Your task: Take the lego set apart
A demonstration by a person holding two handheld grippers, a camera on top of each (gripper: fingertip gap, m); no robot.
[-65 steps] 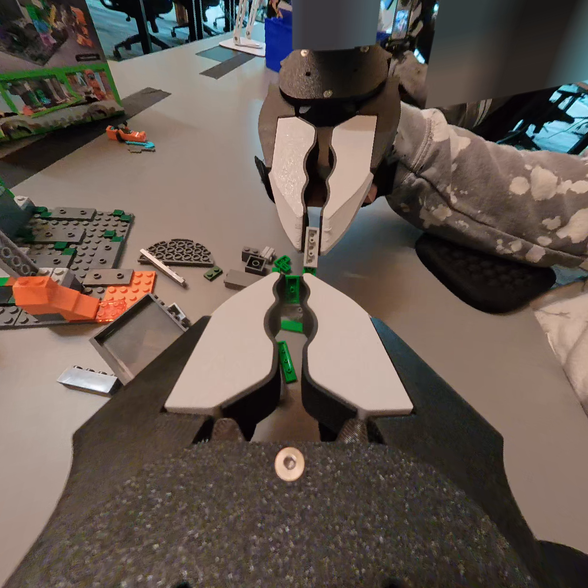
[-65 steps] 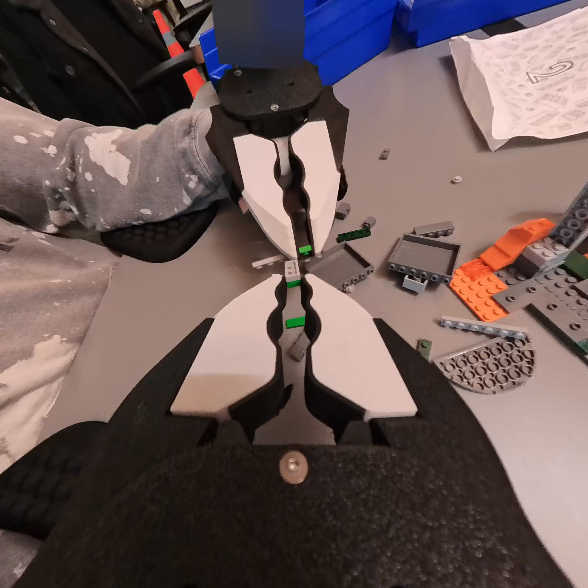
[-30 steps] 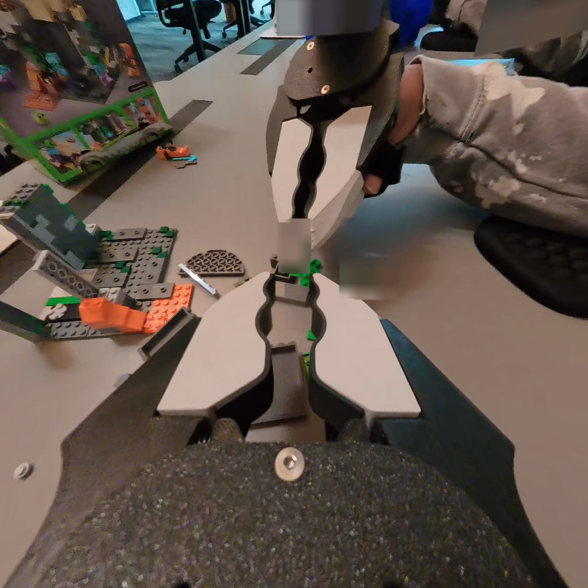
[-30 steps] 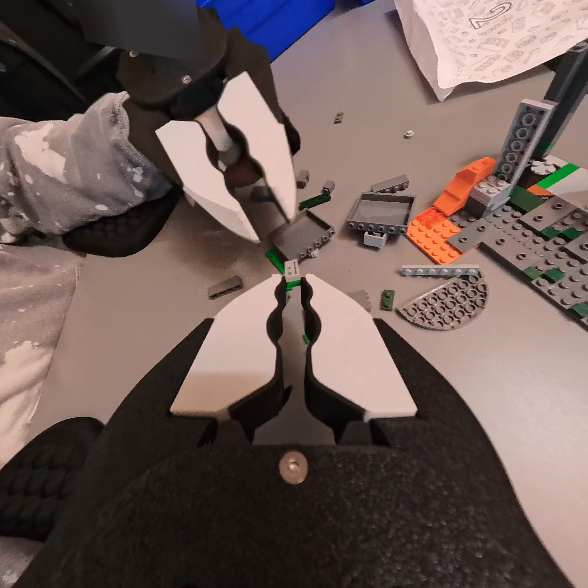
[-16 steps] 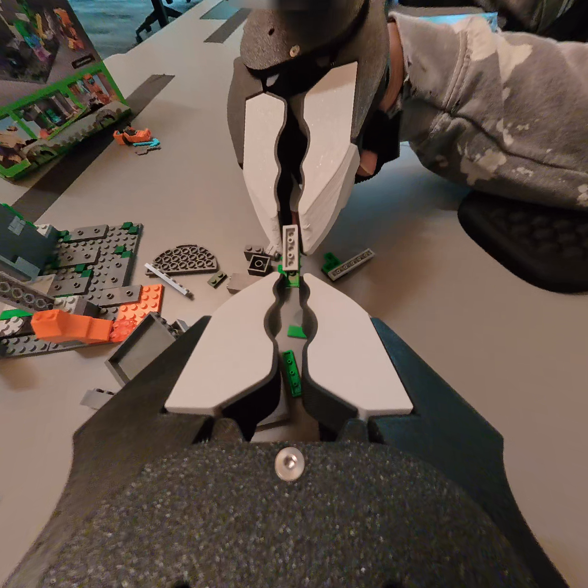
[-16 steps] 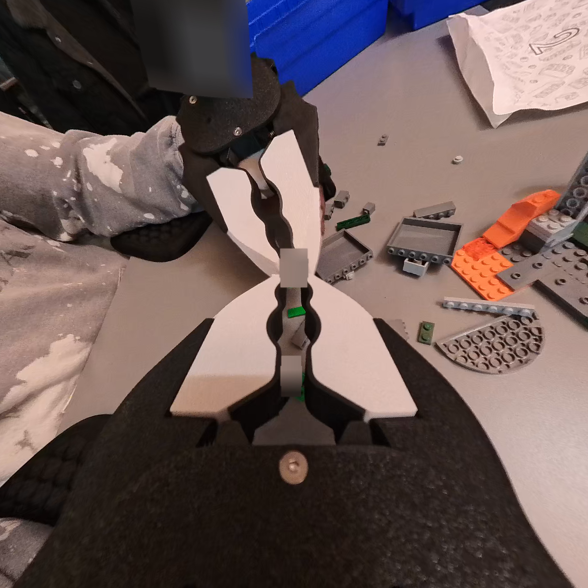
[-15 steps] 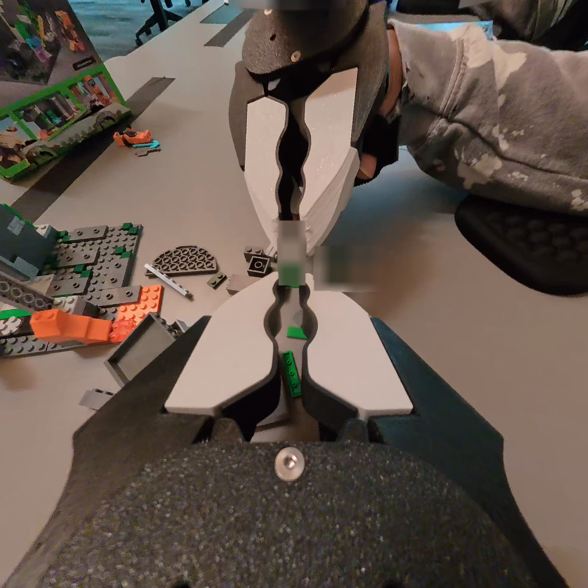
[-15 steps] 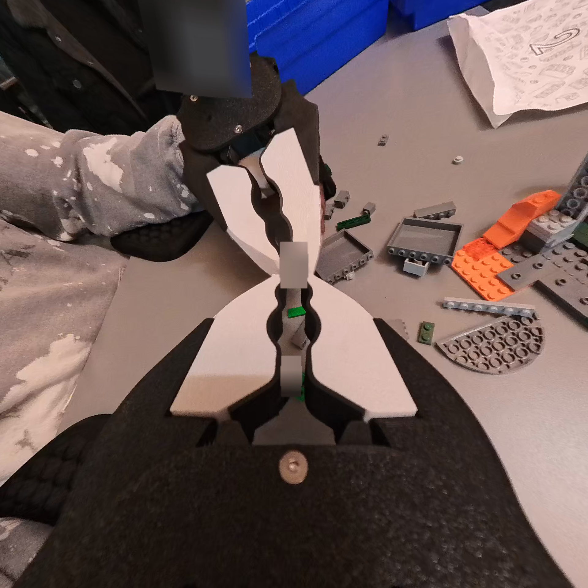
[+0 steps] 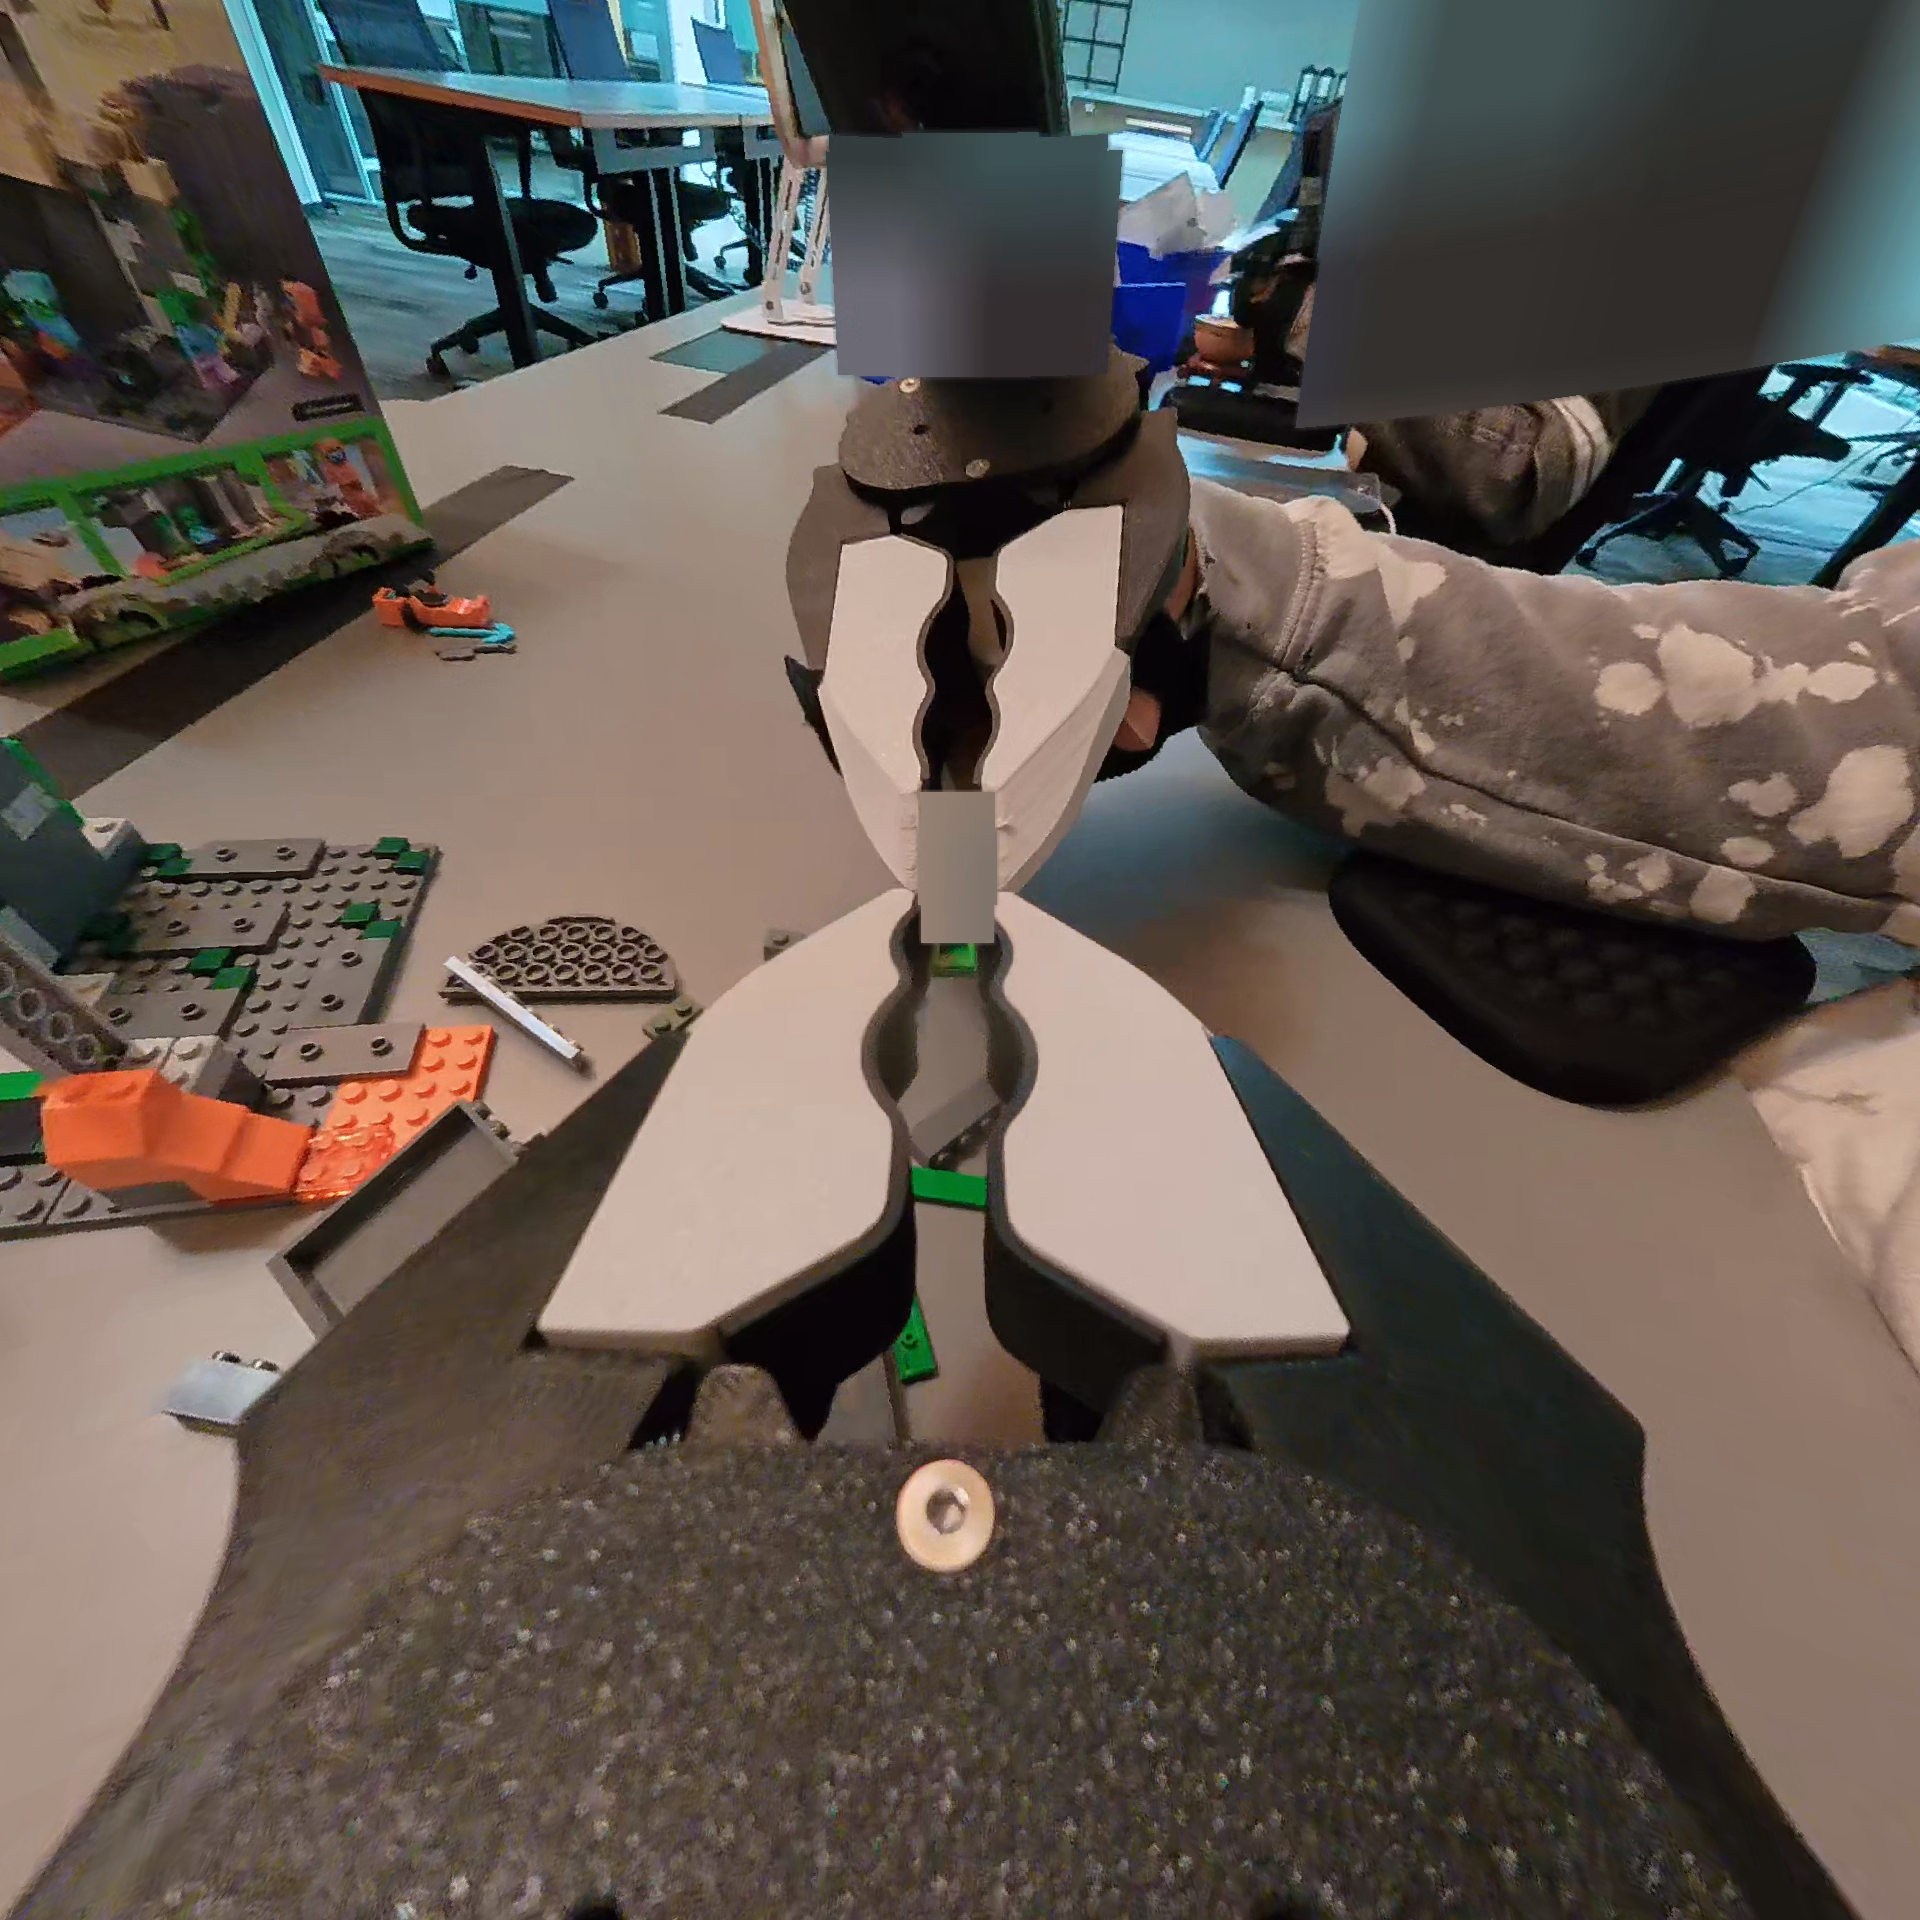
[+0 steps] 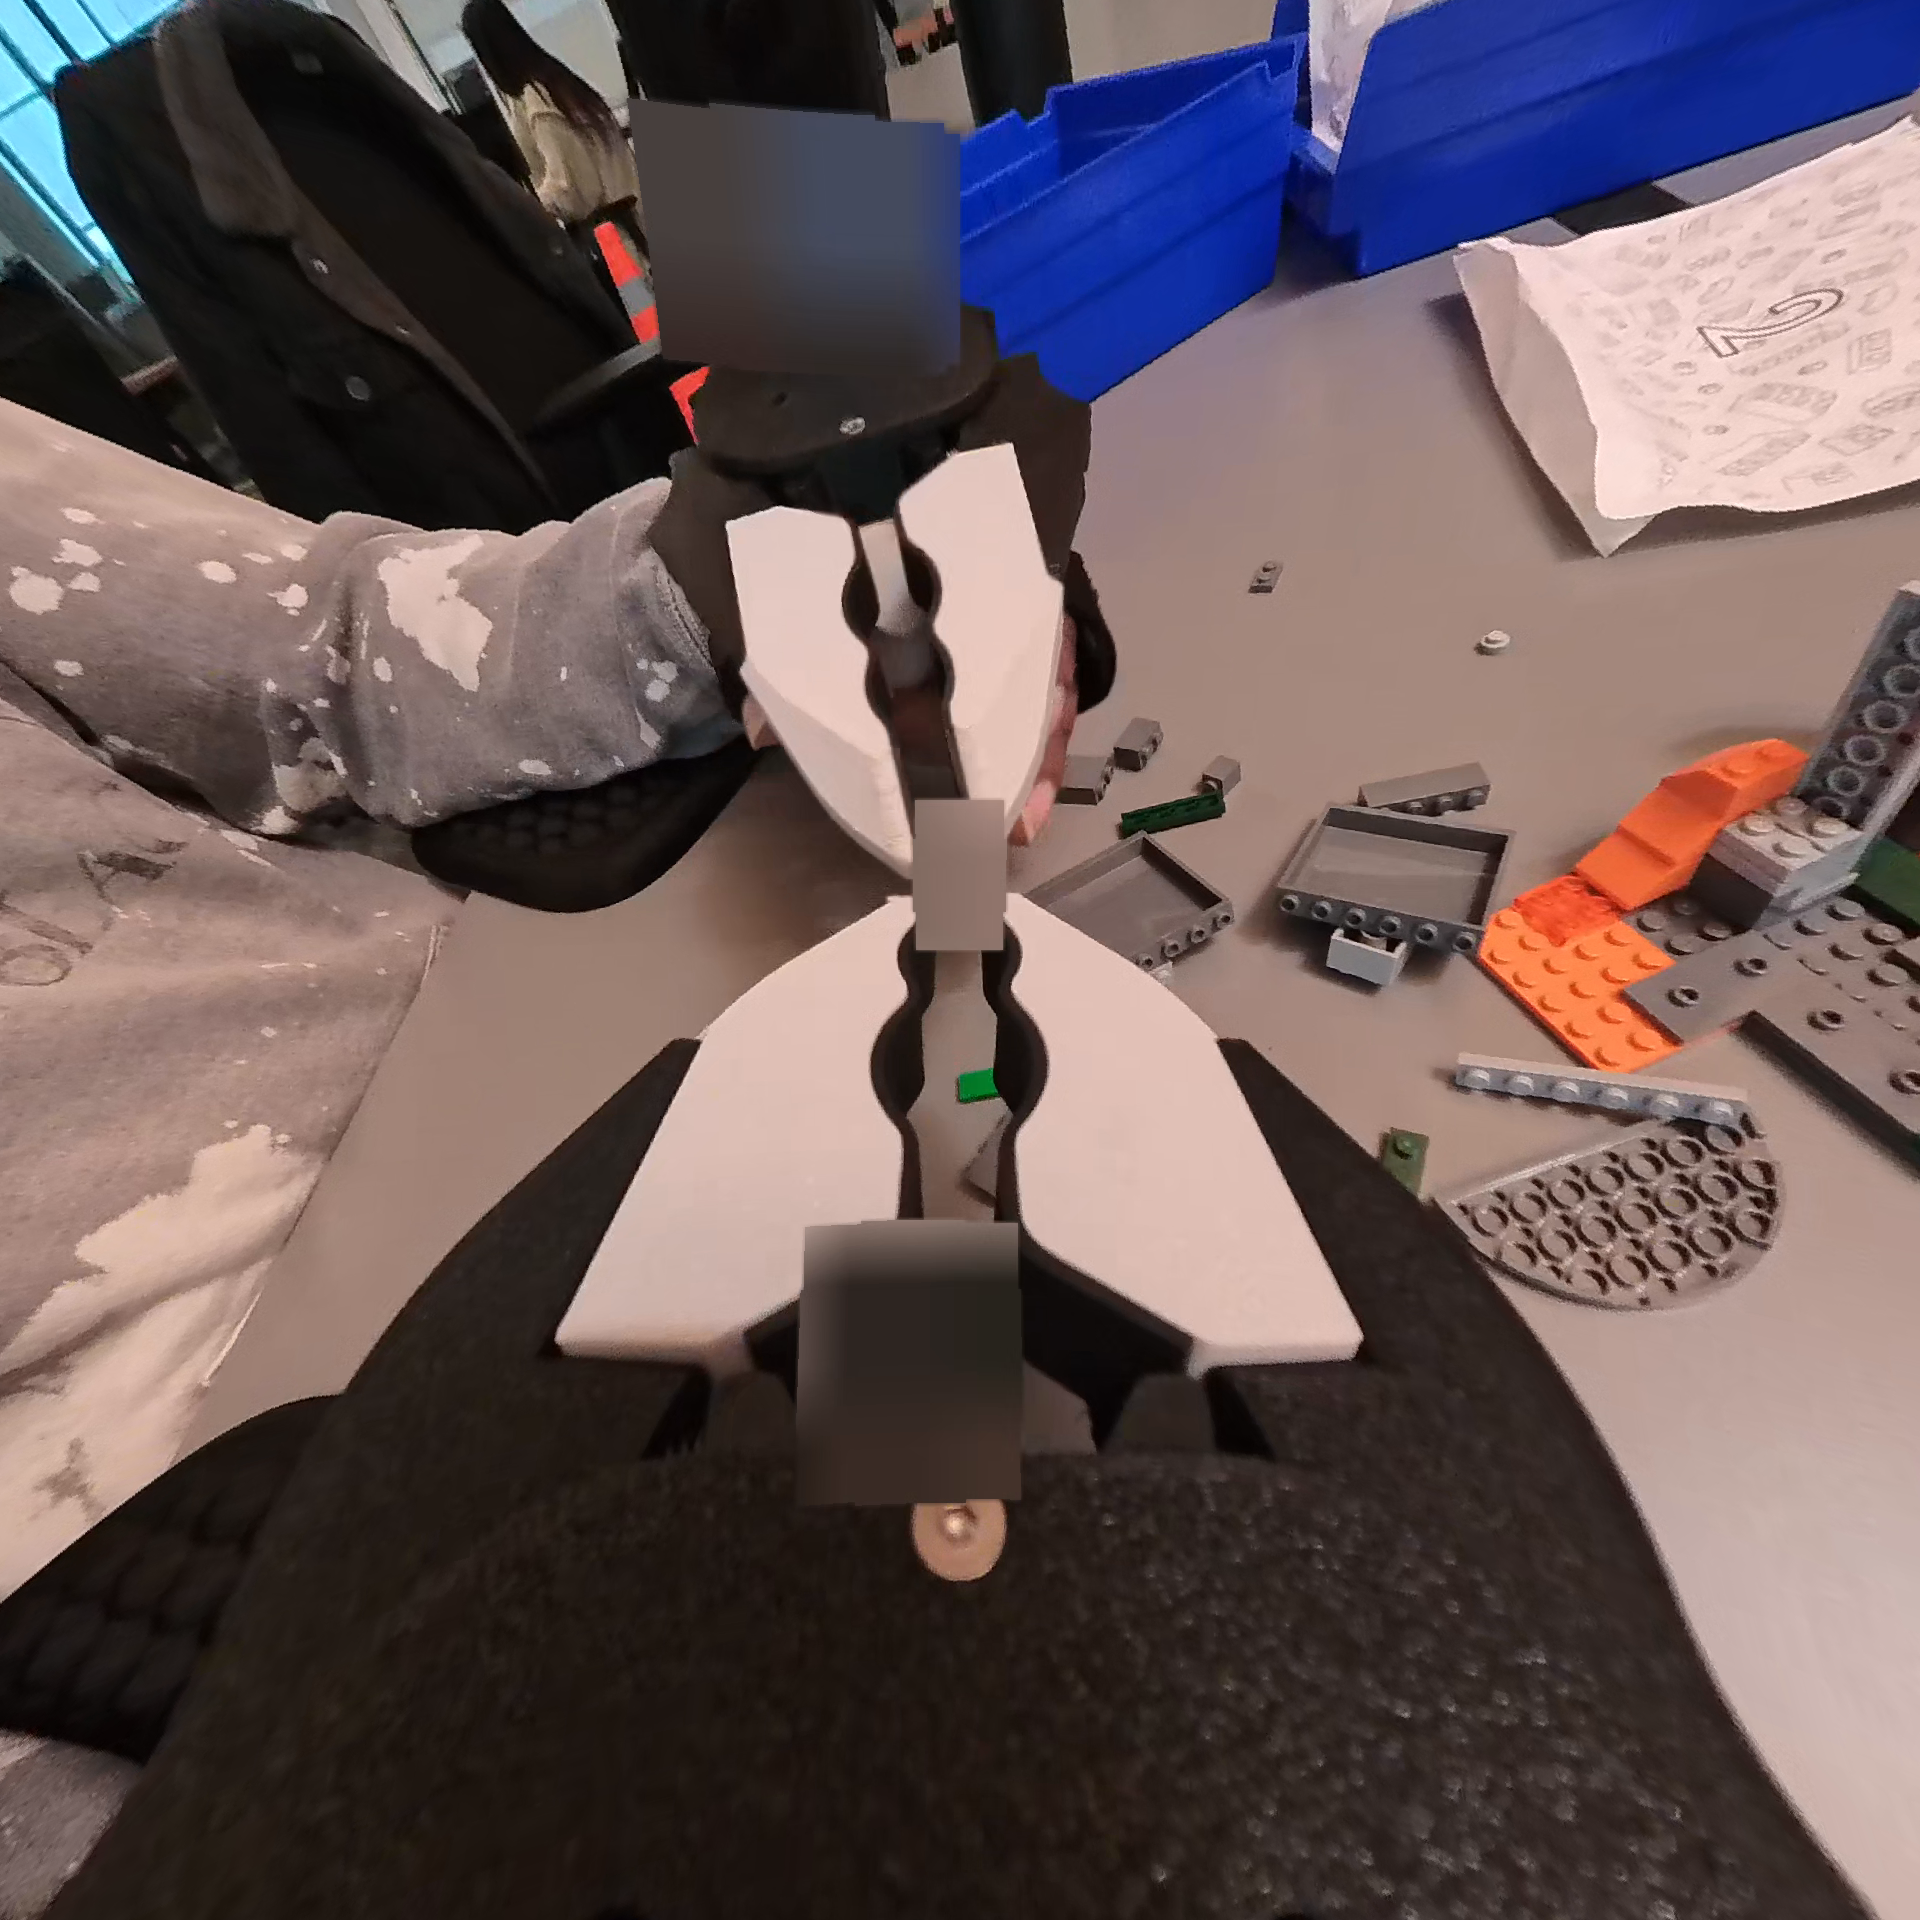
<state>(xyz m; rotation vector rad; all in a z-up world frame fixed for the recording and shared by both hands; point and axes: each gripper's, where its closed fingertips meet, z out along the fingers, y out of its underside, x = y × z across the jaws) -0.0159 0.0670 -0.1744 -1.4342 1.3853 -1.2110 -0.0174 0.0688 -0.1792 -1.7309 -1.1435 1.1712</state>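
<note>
Two hand-held grippers meet tip to tip above a grey table [image 9: 623, 675] strewn with lego pieces. The left gripper [image 9: 951, 930] points away from its camera with its jaws drawn nearly together at the tips; a small green piece [image 9: 951, 958] sits between them, apparently pinched, though a blurred patch covers the very tips. The right gripper [image 9: 956, 821] faces it from the far side, its jaws also narrowed almost to touching; the same patch hides what, if anything, they hold, so that cannot be told. In the right wrist view the meeting point of the right gripper [image 10: 956, 935] and the left gripper [image 10: 961, 821] is likewise masked.

A person's mottled grey sleeve [image 9: 1558, 727] reaches in behind the right gripper, the forearm resting on a black pad [image 9: 1558, 987].

The partly stripped set lies to the side: a dark grey studded baseplate [image 9: 239, 945] with small green tiles, an orange plate [image 9: 416, 1081] and an orange sloped brick [image 9: 156, 1138] at its near edge. Beside it lie a dark half-round plate [image 9: 566, 956], a thin light grey strip [image 9: 514, 1013] and a grey open frame [image 9: 384, 1216]. A green tile [image 9: 948, 1187] rests on the table below the left gripper. The set's box [image 9: 166, 364] stands at the far left. Blue bins [image 10: 1143, 208] and a printed paper bag [image 10: 1714, 343] sit at the table's far edge.
</note>
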